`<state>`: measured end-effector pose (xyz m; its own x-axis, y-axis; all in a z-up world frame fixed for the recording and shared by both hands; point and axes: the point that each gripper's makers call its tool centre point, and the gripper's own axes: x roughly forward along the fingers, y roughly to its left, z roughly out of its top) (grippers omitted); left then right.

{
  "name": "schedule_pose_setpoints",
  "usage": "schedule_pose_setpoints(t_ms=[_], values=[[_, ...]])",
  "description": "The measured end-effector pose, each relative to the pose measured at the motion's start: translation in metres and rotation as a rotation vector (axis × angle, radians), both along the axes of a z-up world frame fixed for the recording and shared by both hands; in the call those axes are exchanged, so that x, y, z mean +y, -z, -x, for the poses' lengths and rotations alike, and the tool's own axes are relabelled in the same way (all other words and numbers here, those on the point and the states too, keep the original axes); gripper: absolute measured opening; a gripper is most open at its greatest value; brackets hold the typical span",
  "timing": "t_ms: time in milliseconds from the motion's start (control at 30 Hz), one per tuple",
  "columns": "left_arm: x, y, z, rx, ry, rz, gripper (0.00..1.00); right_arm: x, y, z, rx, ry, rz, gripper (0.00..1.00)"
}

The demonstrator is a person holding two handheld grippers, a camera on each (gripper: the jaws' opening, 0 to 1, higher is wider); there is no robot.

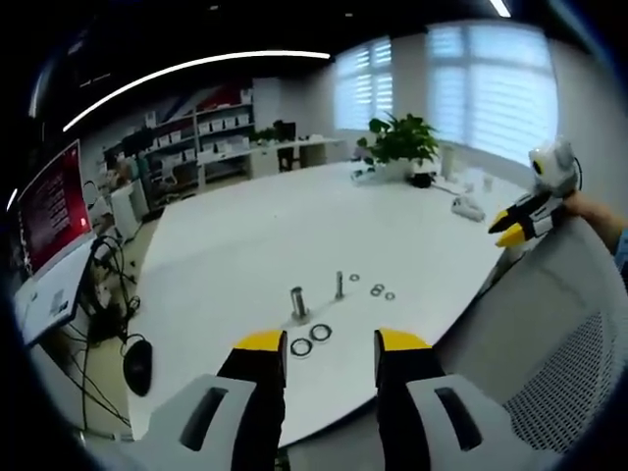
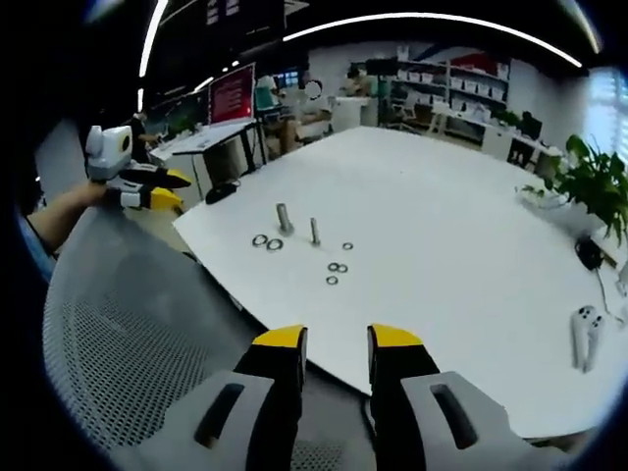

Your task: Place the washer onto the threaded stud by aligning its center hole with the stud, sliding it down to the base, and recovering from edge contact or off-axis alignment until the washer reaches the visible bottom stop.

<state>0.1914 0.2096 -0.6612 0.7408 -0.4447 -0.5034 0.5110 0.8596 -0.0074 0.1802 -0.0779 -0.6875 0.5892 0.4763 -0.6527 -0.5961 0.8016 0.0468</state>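
A: Just ahead of the left gripper, on the white table, what do you count?

B: Two upright pieces: a thick bolt nearest the jaws and a thin threaded stud a little beyond it and to the right. Two large washers lie flat, close together, right off the yellow tips. Farther out past the stud I make out four small washers, one alone, two nearly touching and one more beside them.

A: Is anything threaded on the stud?

B: It stands bare; all the rings lie on the tabletop.

A: And the jaws?

B: The left gripper's are spread wide with nothing between them. The right gripper is also gaping and empty, hanging over the back of a grey mesh chair, short of the table edge.

A: From that gripper, where is the hardware?

B: Well ahead and slightly left of its tips: bolt, stud, the two large washers on the near-left side, the small ones nearer the middle.

A: Does either gripper appear in the other's view?

B: Yes. The right gripper shows far off to the right of the left gripper's view, held in a hand; the left one shows at the left in the right gripper view.

A: Anything else nearby?

B: A potted plant at the table's far side and a red monitor off to the left.
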Motion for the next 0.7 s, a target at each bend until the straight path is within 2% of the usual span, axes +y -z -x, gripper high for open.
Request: schedule_pose_setpoints(t_ms=[100,167,233,367,467,500,700], values=[[-0.003,-0.004,-0.001,0.011,0.008,0.044,0.32,0.001,0.0,0.0,0.004,0.0,-0.004,0.27],[-0.002,-0.002,-0.001,0.031,0.051,0.033,0.33,0.0,0.001,0.0,0.007,-0.004,-0.003,0.27],[0.006,-0.001,-0.006,0.035,0.083,-0.028,0.33,0.0,0.001,0.001,0.012,-0.005,-0.001,0.27],[0.02,0.012,-0.018,0.087,0.166,-0.136,0.33,-0.001,0.001,0.0,0.01,0.0,0.004,0.27],[0.03,0.032,-0.028,0.163,0.215,-0.231,0.34,-0.002,0.001,-0.001,0.008,0.009,0.006,0.27],[0.03,0.042,-0.03,0.201,0.25,-0.261,0.34,-0.003,0.002,-0.001,0.009,0.012,0.007,0.27],[0.017,0.08,-0.05,0.286,0.397,-0.37,0.33,-0.005,0.002,-0.002,0.006,0.025,0.024,0.27]])
